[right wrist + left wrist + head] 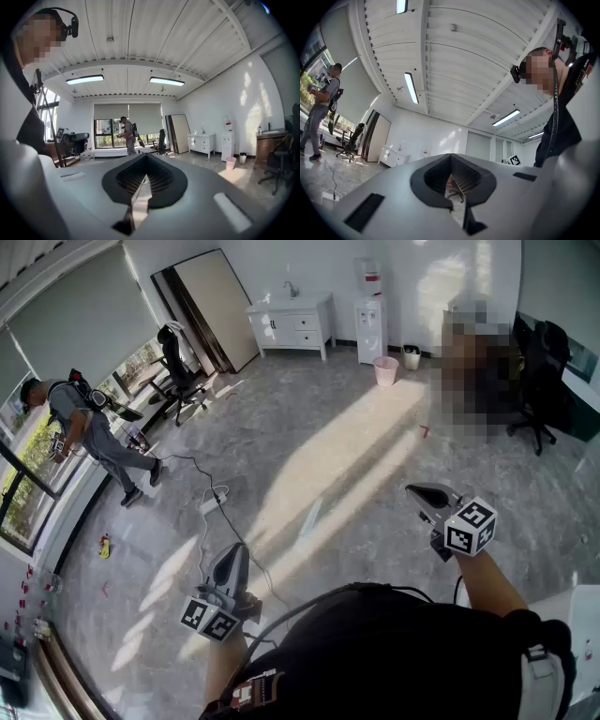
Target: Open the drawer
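Observation:
A white cabinet with drawers [292, 326] and a sink on top stands against the far wall, well away from both grippers. It also shows small in the left gripper view as the cabinet [393, 158] and in the right gripper view as the cabinet [202, 143]. My left gripper [232, 559] is held low over the floor, jaws together and empty; its view shows the left gripper [451, 161] tilted up toward the ceiling. My right gripper [419, 491] is out in front, pointing across the room. In its own view the right gripper [146, 160] has its jaws closed with nothing between them.
A person [89, 432] stands by the windows at the left. A power strip and cable [210, 503] lie on the marble floor. A water dispenser [370, 329], a pink bin [385, 370] and office chairs [180, 376] line the room. A white corner [583, 620] sits at my right.

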Demonstrator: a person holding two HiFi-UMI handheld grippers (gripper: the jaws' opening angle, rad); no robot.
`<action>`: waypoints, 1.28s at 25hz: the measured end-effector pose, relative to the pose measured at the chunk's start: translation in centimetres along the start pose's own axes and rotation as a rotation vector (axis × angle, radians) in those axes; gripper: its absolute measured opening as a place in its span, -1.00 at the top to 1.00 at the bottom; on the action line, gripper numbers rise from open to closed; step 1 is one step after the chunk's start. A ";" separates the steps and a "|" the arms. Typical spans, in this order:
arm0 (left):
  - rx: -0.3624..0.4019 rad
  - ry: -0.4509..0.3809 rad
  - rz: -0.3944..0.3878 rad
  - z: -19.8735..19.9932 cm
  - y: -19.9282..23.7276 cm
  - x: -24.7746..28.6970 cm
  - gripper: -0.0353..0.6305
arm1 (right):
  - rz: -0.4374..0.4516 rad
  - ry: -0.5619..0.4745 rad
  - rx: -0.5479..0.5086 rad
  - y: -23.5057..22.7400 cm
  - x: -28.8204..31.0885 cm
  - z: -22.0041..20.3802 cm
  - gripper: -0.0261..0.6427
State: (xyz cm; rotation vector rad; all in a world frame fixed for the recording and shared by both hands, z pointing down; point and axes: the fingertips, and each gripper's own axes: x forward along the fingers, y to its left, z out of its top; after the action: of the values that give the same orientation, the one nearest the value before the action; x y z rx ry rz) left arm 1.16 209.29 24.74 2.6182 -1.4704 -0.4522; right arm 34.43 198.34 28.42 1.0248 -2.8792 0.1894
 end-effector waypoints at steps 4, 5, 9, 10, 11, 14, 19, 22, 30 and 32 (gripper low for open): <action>-0.003 0.004 -0.002 -0.1 0.4 -0.1 0.89 | 0.002 0.001 0.001 0.1 0.5 -0.2 0.93; -0.003 0.005 -0.001 -0.1 0.5 0.0 0.89 | 0.003 0.001 0.000 0.1 0.6 -0.1 0.93; -0.006 0.007 0.001 -0.1 0.7 0.5 0.89 | 0.006 0.003 -0.007 -0.3 1.0 0.1 0.93; -0.006 0.008 0.000 -0.1 0.7 0.6 0.89 | 0.005 0.002 -0.007 -0.4 1.1 0.2 0.93; -0.007 0.009 0.000 -0.1 0.7 0.7 0.89 | 0.005 0.002 -0.006 -0.5 1.1 0.2 0.93; -0.009 0.012 -0.005 -0.2 0.9 0.7 0.89 | 0.011 0.008 0.003 -0.3 1.3 0.1 0.93; -0.014 0.023 -0.008 -0.8 1.0 1.3 0.89 | 0.018 -0.013 0.045 -1.2 1.4 -0.2 0.93; -0.018 0.034 -0.010 -1.0 0.9 2.3 0.89 | 0.015 -0.007 0.045 -2.0 1.2 -0.3 0.93; -0.016 0.050 -0.023 -1.9 -1.7 6.1 0.89 | 0.025 -0.007 0.025 -5.0 -1.2 0.1 0.93; -0.018 0.052 -0.026 -2.0 -2.7 7.3 0.89 | 0.023 -0.009 0.016 -6.1 -2.3 0.6 0.93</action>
State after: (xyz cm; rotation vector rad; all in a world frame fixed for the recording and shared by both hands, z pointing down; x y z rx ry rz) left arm 7.59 204.41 24.53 2.6178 -1.4115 -0.3954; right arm 40.01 195.02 28.09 0.9981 -2.9034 0.2104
